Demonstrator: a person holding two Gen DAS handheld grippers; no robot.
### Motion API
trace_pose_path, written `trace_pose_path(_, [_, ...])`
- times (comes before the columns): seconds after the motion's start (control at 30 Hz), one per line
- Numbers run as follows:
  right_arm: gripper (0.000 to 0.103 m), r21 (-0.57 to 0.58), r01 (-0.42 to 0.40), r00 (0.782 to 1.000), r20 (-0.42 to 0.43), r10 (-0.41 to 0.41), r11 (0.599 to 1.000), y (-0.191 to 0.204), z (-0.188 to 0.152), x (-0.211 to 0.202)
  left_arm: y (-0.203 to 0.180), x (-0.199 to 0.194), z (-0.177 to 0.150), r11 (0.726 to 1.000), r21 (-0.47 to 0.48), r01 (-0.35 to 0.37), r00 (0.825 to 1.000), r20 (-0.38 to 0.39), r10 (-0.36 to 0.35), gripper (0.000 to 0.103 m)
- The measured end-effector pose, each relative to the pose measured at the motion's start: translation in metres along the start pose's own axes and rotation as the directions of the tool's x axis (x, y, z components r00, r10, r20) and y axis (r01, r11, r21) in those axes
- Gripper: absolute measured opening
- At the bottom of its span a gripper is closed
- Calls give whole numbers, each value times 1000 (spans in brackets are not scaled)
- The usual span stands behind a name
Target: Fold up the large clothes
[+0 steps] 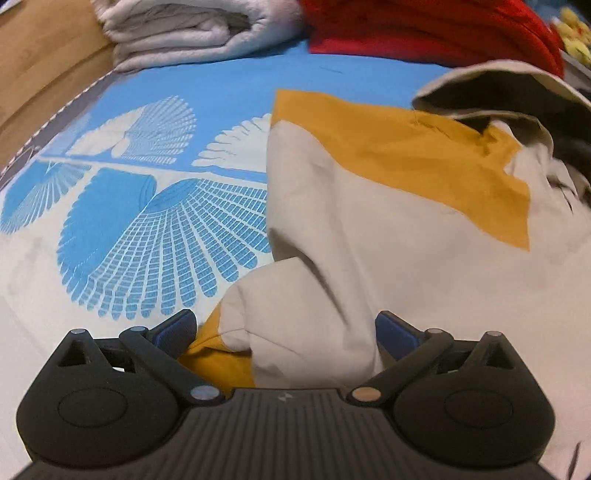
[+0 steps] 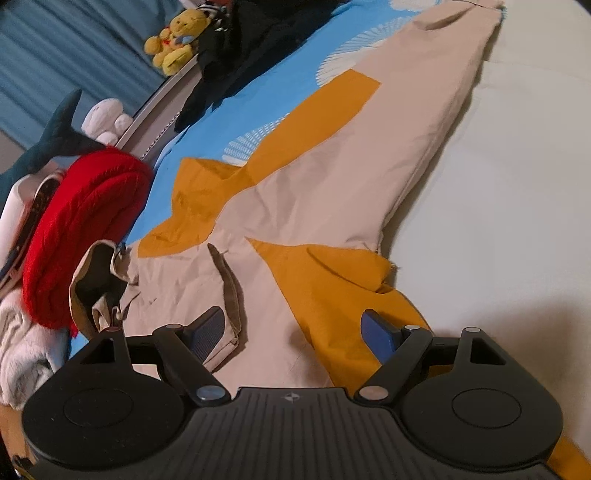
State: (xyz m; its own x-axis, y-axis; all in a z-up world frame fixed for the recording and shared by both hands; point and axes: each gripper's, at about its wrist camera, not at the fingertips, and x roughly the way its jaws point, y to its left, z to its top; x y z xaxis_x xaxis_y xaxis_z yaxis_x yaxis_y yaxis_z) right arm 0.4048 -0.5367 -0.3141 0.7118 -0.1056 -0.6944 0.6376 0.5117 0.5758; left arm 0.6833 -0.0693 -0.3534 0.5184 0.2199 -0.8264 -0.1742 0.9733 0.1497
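Folding is under way on the bed [image 1: 221,85], with a beige-and-mustard jacket [image 2: 332,177] spread across the blue patterned bedsheet [image 1: 155,229]. Left claw [image 1: 284,332] stands wide open and points down over a bunched sleeve end [image 1: 295,314]; the cloth lies between the blue pads, though neither pad presses on it, so nothing is held. Right claw [image 2: 291,332] is also parted, hovering above the jacket's body near the collar, empty. Judging by this, a sleeve fold is in hand; the next move likely calls for closing on the sleeve end and carrying it across the torso, keeping the fabric flat. Jacket looks thin and creased, beige with mustard panels, its dark-lined hood [image 2: 96,280] slumped beside a red knitted garment [image 2: 85,229]. One sleeve runs long toward the bed's far side. A grey folded blanket [image 1: 177,29] and a yellow plush toy [image 2: 177,37] sit at the edge, well apart from the work.
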Motion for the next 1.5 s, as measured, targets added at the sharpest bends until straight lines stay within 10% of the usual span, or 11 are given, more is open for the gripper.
trace_pose_path(0.37, [82, -163, -6, 1000, 1, 6, 987, 22, -14, -32, 38, -166, -68, 999, 32, 20, 999, 49, -22, 103])
trace_pose_path(0.77, [85, -451, -140, 982, 48, 181, 882, 32, -94, -330, 104, -381, -201, 982, 26, 185, 977, 105, -186, 103])
trace_pose_path(1.03, [86, -392, -207, 967, 57, 248, 896, 28, -101, -426, 127, -495, -236, 975, 75, 210, 949, 224, -222, 103])
trace_pose_path(1.5, [86, -363, -262, 952, 57, 302, 894, 7, -126, -488, 180, -571, -267, 979, 27, 202, 930, 309, -200, 103])
